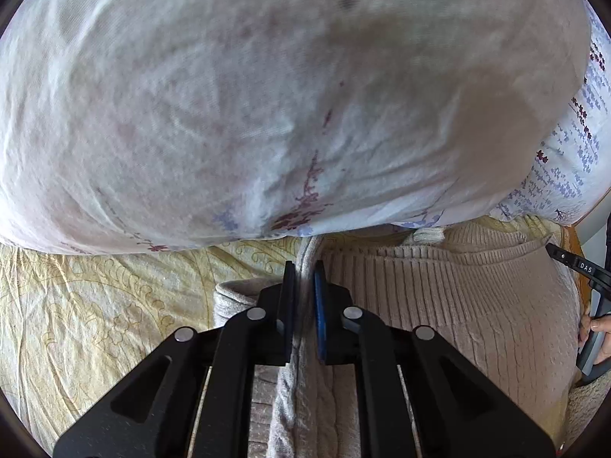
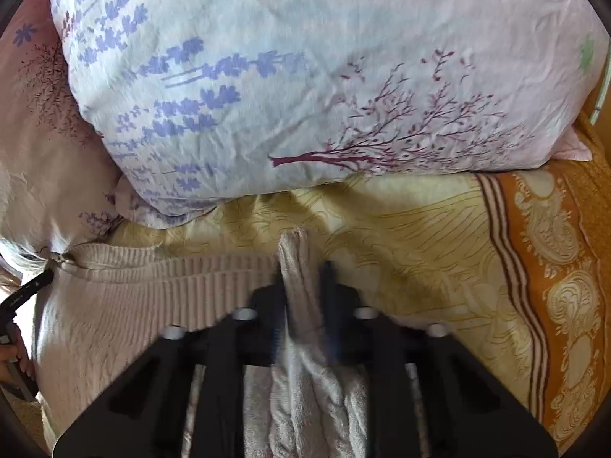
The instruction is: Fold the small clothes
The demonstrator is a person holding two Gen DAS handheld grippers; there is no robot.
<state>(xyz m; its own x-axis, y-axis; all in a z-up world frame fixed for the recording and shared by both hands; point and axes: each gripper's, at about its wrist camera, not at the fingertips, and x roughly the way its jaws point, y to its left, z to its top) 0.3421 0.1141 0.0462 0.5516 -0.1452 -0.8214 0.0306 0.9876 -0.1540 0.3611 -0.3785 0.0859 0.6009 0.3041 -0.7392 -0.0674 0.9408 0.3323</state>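
A beige knitted sweater (image 1: 439, 297) lies on a yellow patterned bedspread (image 1: 95, 305). In the left wrist view my left gripper (image 1: 305, 267) is shut on a pinched ridge of its left edge, which rises between the black pad and the blue pad. In the right wrist view the same sweater (image 2: 133, 305) spreads to the left, and my right gripper (image 2: 303, 267) is shut on a fold of its right edge that sticks up past the fingertips. The right gripper looks blurred. The other gripper shows at the side edge of each view, with a hand on it.
A large floral pillow (image 2: 305, 76) in white, purple and maroon lies just beyond the sweater and fills the upper half of both views (image 1: 267, 95). An orange patterned border of the bedspread (image 2: 565, 286) runs along the right.
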